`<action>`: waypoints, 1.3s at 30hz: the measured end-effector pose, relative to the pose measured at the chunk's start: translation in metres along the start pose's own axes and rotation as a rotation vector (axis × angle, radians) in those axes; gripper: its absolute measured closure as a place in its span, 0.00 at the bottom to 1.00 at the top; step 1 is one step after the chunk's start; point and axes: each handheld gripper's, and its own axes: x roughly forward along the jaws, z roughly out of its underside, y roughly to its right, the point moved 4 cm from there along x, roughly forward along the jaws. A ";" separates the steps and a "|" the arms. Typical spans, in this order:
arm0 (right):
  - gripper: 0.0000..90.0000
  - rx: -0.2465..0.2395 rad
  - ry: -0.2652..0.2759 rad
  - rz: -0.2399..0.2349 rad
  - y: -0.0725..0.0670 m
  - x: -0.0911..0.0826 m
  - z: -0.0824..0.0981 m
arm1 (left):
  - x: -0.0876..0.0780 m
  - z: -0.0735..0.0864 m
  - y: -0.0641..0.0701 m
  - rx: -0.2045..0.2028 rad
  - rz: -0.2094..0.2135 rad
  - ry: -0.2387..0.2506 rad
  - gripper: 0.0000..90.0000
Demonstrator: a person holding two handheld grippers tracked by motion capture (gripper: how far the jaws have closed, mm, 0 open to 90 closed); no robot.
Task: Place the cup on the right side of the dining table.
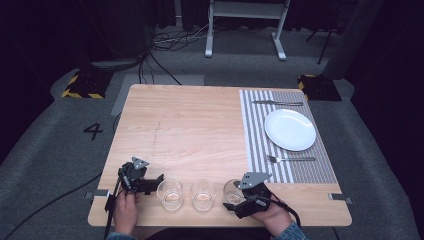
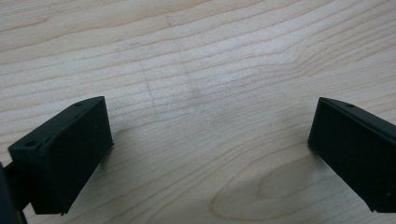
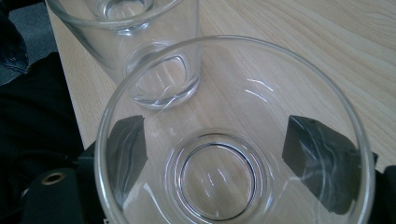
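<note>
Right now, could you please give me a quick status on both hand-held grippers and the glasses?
Left hand-held gripper open over bare table. Right hand-held gripper straddling the rightmost glass, grip not confirmed. Middle glass close beside it.

Cut off: the clear round drinking glass (image 3: 233, 154) ran past the bottom edge of the right gripper view.
Hidden: its far rim lay under the right gripper (image 1: 248, 196) in the high view.

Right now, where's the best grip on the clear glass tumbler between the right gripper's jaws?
Grip the clear glass tumbler across its outer wall, low down, coming in level from the table's near edge. It stands upright and flares toward the rim, so a high grip could slip.
</note>
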 end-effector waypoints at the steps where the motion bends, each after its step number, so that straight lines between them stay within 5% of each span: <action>1: 0.22 0.004 -0.005 -0.002 0.000 0.000 -0.001 | 0.000 0.000 0.000 0.000 0.000 0.000 0.00; 12: 0.22 0.003 -0.031 0.014 0.007 -0.009 -0.012 | 0.000 0.000 0.000 0.000 -0.001 0.001 0.00; 39: 0.22 0.016 0.027 0.110 0.054 -0.052 -0.071 | 0.001 -0.001 0.000 0.000 -0.001 0.001 0.00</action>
